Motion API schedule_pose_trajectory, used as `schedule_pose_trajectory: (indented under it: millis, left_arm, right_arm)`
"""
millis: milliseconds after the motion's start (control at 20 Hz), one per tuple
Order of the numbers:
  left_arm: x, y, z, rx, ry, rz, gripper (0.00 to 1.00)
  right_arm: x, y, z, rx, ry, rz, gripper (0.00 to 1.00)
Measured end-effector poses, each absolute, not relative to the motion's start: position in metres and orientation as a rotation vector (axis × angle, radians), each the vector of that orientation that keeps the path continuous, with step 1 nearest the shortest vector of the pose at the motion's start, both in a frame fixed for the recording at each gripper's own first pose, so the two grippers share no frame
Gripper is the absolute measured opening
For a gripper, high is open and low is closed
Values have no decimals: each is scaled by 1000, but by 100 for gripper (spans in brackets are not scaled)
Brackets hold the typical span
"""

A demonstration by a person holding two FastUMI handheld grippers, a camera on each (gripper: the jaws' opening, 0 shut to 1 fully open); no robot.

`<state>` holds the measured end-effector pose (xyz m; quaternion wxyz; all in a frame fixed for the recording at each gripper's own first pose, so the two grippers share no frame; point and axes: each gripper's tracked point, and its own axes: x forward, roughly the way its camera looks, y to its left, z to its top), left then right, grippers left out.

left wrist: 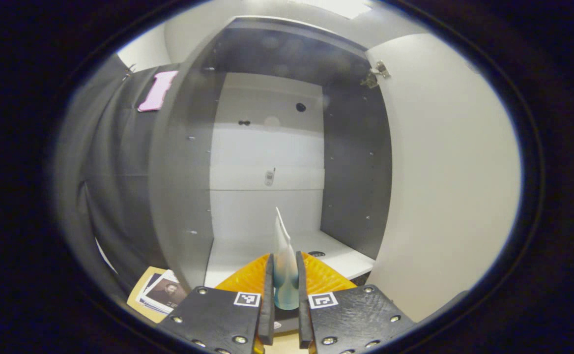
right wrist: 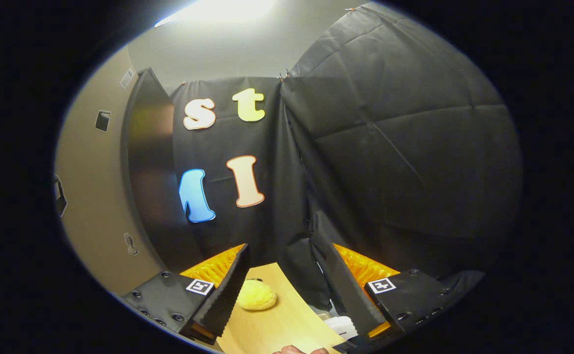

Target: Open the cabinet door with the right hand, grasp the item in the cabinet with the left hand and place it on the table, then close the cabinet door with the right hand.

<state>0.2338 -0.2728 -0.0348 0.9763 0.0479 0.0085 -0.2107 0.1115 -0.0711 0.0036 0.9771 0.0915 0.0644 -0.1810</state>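
Note:
The cabinet [left wrist: 188, 196] stands open, with grey side walls, a white back panel and a white floor shelf [left wrist: 336, 255]. Its door [left wrist: 444, 187] is swung out to the right, white inner face showing. My left gripper [left wrist: 285, 300] is shut on a thin white and pale blue packet [left wrist: 284, 255], seen edge-on and upright, just in front of the shelf. I cannot tell whether the packet touches the shelf. In the right gripper view my right gripper [right wrist: 287, 290] hangs open over the wooden table [right wrist: 277, 324], holding nothing, away from a tall grey cabinet panel [right wrist: 144, 187] on the left.
A yellow lumpy object [right wrist: 256, 295] lies on the table near the right gripper's left finger. Photo cards [left wrist: 161, 292] lie on the table left of the cabinet. A hinge [left wrist: 378, 73] sits at the door's top. Black cloth walls surround the booth.

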Motion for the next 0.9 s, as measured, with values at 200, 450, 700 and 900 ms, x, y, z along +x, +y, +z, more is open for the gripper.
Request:
schedule_pose_trajectory:
  millis: [200, 450, 700, 900]
  left_arm:
    - [200, -227, -47, 114, -6, -384, 24]
    - [172, -169, -107, 90, 80, -347, 17]
    - [155, -130, -182, 29, 149, -326, 21]
    - [146, -99, -234, -1, 188, -284, 18]
  right_arm:
    - [101, -65, 4, 193, 132, -388, 98]
    - [83, -60, 3, 180, 150, -408, 98]
    - [72, -53, -1, 178, 163, -423, 98]
    - [65, -49, -3, 164, 172, -422, 98]
